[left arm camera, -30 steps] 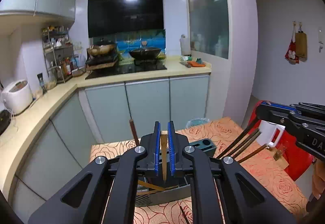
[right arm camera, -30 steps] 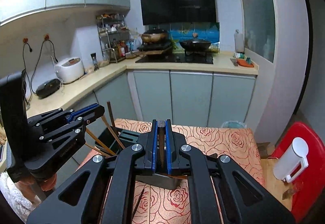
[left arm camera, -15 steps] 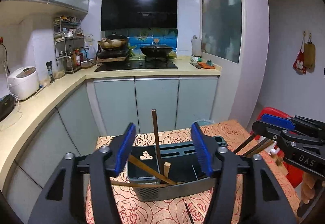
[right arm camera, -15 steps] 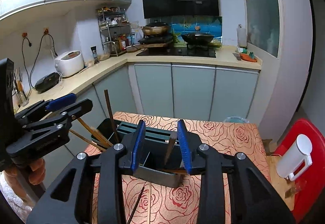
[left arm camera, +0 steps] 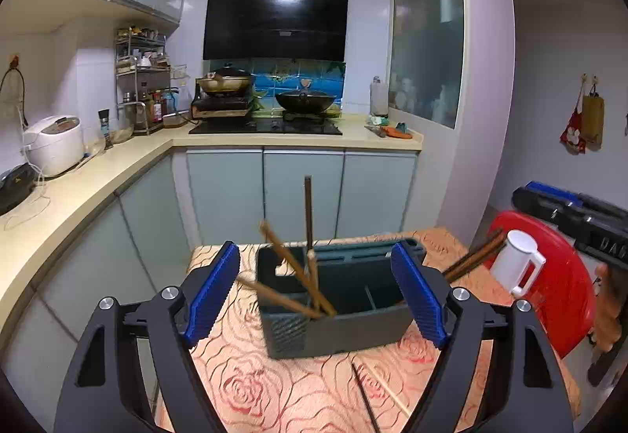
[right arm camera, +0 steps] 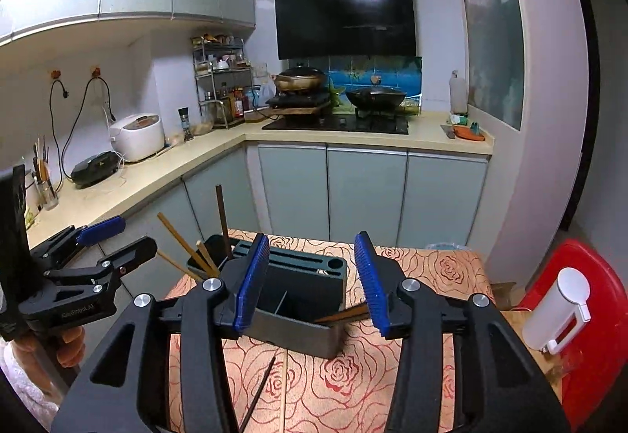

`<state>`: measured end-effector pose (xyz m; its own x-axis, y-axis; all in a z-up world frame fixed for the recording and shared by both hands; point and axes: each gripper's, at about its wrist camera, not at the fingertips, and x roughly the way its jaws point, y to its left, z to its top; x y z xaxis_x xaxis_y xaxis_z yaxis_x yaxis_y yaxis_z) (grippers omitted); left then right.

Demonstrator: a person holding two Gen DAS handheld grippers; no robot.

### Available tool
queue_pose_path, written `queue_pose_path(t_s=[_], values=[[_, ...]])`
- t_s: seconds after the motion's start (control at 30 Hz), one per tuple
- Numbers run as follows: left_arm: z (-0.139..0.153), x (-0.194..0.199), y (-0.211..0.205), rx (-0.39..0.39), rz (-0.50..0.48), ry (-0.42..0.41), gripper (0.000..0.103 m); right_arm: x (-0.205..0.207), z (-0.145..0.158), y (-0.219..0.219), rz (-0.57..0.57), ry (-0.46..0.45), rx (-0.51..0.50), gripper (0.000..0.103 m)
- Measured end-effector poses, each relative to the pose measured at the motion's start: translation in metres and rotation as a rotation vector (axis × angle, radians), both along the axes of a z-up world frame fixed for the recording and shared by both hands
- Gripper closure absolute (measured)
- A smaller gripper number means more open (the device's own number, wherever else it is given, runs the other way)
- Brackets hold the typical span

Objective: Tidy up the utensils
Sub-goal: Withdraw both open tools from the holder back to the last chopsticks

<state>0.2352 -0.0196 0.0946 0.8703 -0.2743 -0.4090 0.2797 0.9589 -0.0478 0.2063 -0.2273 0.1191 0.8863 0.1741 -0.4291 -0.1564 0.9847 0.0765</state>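
Observation:
A grey utensil holder [left arm camera: 345,331] [right arm camera: 294,331] stands on the rose-patterned table [left arm camera: 274,393]. Several wooden chopsticks [left arm camera: 292,270] [right arm camera: 184,242] lean in its left compartment beside one upright dark stick [left arm camera: 308,213]. My left gripper [left arm camera: 316,295] [right arm camera: 125,239] is opening wide in front of the holder, its pads touching nothing. My right gripper [right arm camera: 312,282] [left arm camera: 526,197] is opening too. A brown chopstick [right arm camera: 341,315] leans out of the holder's right end close to the right pad, not pinched. Brown sticks [left arm camera: 473,256] also show at the holder's right end.
A dark chopstick [left arm camera: 365,397] [right arm camera: 259,390] and a light one [right arm camera: 283,393] lie loose on the cloth in front of the holder. A white jug [left arm camera: 514,260] [right arm camera: 561,311] sits on a red stool [left arm camera: 565,299] at the right. Kitchen counters run behind and to the left.
Both grippers went from shut on chopsticks to open. The sticks now rest in the holder, and both grippers have drawn back from it.

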Motion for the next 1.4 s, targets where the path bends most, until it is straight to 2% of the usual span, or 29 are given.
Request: queue_pose_path(t_s=[0.4, 0.6, 0.8, 1.07, 1.27, 1.4], values=[[-0.036, -0.034, 0.016, 0.019, 0.041, 0.038, 0.025, -0.039, -0.031, -0.005, -0.022, -0.006, -0.004, 0.059], [-0.054, -0.056, 0.023, 0.014, 0.052, 0.060, 0.025, -0.065, -0.053, -0.003, -0.023, -0.008, -0.014, 0.052], [-0.088, -0.081, 0.025, 0.024, 0.058, 0.112, 0.025, -0.089, -0.091, 0.000, -0.023, 0.028, -0.033, 0.049], [-0.145, -0.107, 0.022, 0.043, 0.046, 0.224, 0.025, -0.104, -0.169, 0.003, -0.019, 0.174, -0.017, 0.049], [-0.186, -0.130, 0.000, 0.113, -0.012, 0.302, 0.025, -0.114, -0.196, -0.004, -0.059, 0.199, -0.033, 0.049], [-0.200, -0.139, -0.010, 0.112, -0.054, 0.354, 0.025, -0.117, -0.208, -0.010, -0.074, 0.214, -0.021, 0.049]])
